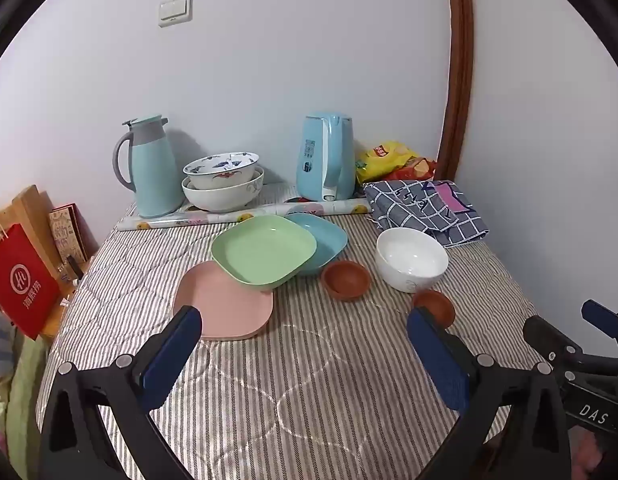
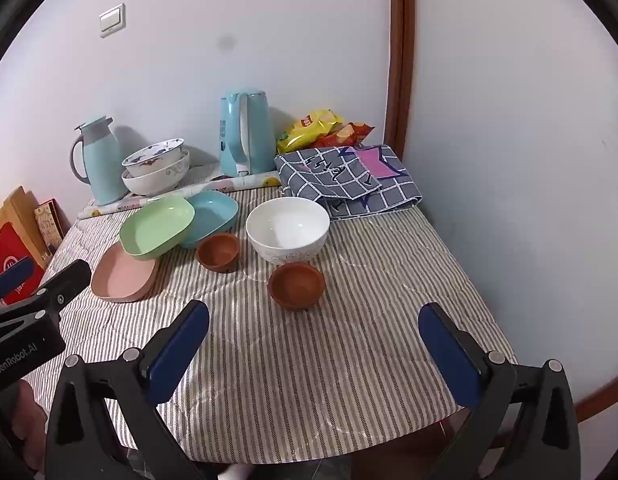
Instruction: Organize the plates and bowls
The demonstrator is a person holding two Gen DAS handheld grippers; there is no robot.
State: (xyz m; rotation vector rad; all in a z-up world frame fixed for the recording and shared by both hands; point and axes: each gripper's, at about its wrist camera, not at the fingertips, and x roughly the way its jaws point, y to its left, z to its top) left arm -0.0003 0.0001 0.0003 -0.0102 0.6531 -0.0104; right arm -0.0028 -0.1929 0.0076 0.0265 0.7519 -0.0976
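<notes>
Both sets of tongs hung over the near edge of the striped tablecloth (image 2: pixel 349 360), the left gripper (image 1: pixel 305 332) and the right gripper (image 2: pixel 315 328) each spread as wide as they went, with nothing between the blue pads.

Only the right wrist view showed the table's front edge dropping away. Only the left one showed the red paper bag (image 1: pixel 23 280) whole, beside the table.

Mid-table, the green plate (image 1: pixel 265 248) leaned across the pink plate (image 1: pixel 225 304) and the blue plate (image 1: pixel 325 240). Two brown bowls (image 2: pixel 217 250) (image 2: pixel 296 285) sat just in front of the white bowl (image 2: pixel 287 230).

Behind, two patterned bowls (image 1: pixel 223 180) stood nested between a flask (image 1: pixel 153 168) and a kettle (image 1: pixel 327 156), with a checked cloth (image 2: pixel 349 180) and snack bags (image 2: pixel 321 130) at the corner.
</notes>
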